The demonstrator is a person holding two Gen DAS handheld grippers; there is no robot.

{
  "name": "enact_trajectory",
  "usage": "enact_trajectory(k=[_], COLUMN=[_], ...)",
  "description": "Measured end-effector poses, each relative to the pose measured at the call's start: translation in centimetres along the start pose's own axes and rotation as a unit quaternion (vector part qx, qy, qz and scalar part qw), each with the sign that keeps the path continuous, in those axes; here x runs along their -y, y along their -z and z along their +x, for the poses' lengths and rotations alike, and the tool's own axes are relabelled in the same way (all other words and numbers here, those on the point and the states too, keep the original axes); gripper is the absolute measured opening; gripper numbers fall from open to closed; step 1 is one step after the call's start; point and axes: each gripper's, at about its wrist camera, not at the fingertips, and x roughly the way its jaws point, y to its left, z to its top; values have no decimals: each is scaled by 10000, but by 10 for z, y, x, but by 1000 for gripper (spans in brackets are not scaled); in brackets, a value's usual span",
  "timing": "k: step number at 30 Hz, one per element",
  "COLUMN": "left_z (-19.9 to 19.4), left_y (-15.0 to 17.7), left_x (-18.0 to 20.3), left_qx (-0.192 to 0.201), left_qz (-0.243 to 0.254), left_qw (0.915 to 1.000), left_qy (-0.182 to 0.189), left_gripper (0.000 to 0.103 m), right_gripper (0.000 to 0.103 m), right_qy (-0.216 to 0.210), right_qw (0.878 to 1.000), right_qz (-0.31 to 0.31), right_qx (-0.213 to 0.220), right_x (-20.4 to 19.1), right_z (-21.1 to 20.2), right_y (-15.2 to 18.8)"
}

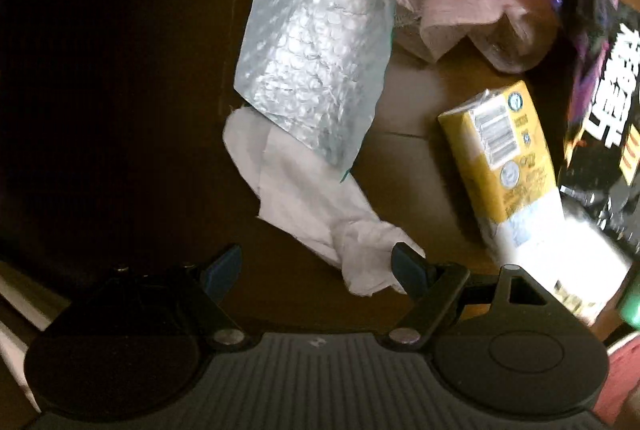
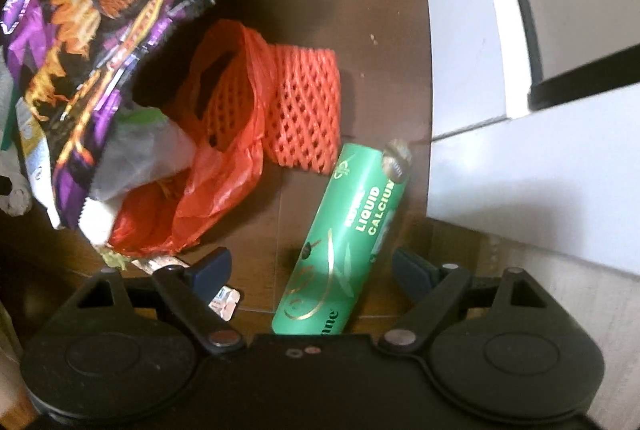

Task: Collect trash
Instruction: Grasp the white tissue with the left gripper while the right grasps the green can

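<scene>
Left gripper (image 1: 316, 268) open, empty, pointing down at table (image 1: 408, 118). White tissue (image 1: 320, 206) lies between its fingers, crumpled end touching the right finger. Right gripper (image 2: 310, 270) open, empty; green tube (image 2: 348, 230) lies on the table between its fingers, untouched.

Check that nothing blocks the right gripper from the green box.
Nothing visible does. The green box lies bare on the table between the open fingers of the right gripper. The red net sits beyond it, clear of the fingers.
</scene>
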Motion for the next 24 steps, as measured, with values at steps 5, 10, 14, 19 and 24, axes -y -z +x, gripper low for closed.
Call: enact_trajectory(k=[5,10,14,19,24], left_z=[12,23,29,26,24], left_y=[0,2,7,15,12], left_x=[-5,2,7,20,25], left_qx=[-103,-240,-292,-265,-354], left_qz=[-148,-114,1,117,91], left_qw=[9989,9985,9984,9984,9983], left_qy=[434,469,493,491,453], left_gripper=[82,82,82,78,45], right_gripper=[85,82,74,58,50], right_qy=[-160,-32,59,303,409], right_qw=[9991,9990,9985,9984,9982], right_qz=[378,434,538,459,394], right_qx=[-131,-132,-107,-126,-179], right_x=[4,7,12,14,15], right_z=[17,30,38,48,56], right_y=[0,1,0,1,5])
